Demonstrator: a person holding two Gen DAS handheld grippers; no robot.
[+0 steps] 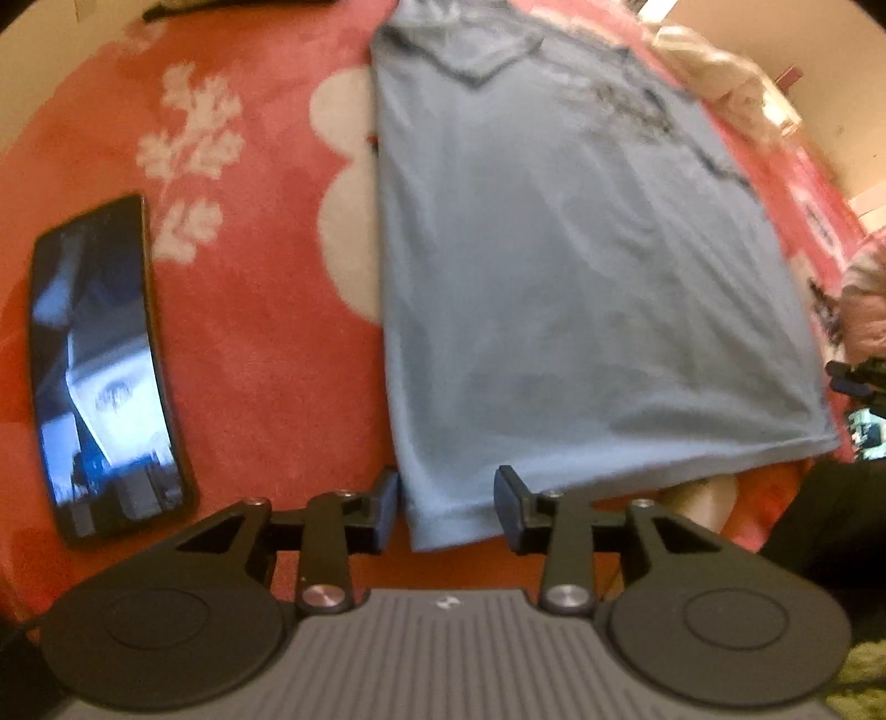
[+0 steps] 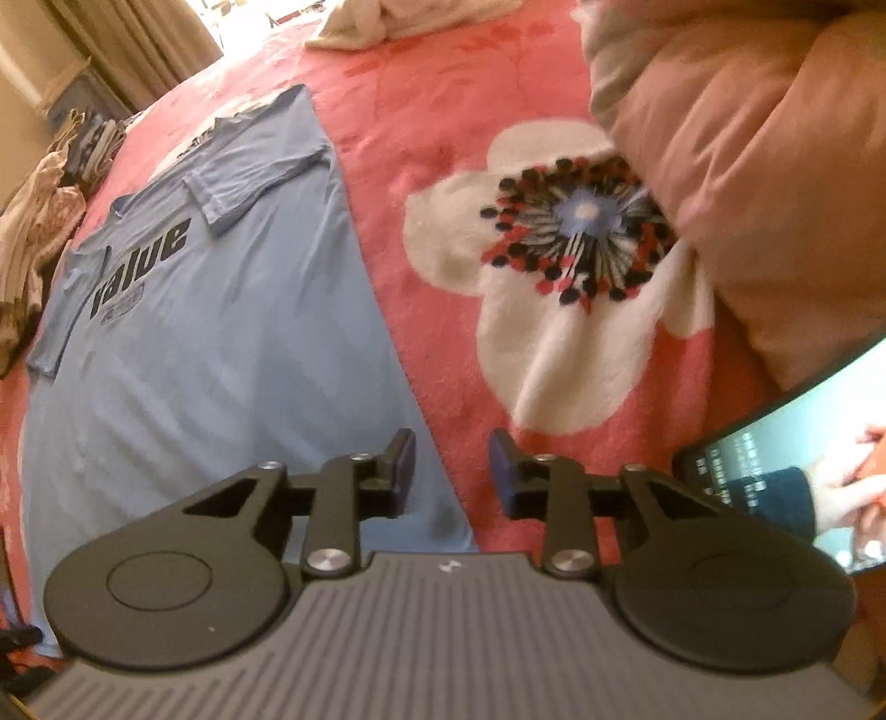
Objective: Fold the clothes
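1. Blue t-shirt (image 1: 581, 288) spread flat on the red floral blanket (image 1: 260, 343), sleeves folded in, black print up top.
2. Left gripper (image 1: 448, 507) over the shirt's bottom-left hem corner – jaws apart, corner between them, not pinched.
3. Right gripper (image 2: 451, 471) at the opposite hem corner – jaws apart too, gripping nothing.
4. Phone (image 1: 105, 365) lying left of the shirt, pinkish pillow (image 2: 747, 183) off right.

Red flowered blanket (image 2: 443, 166) covers the bed; beige curtains (image 2: 133, 39) beyond
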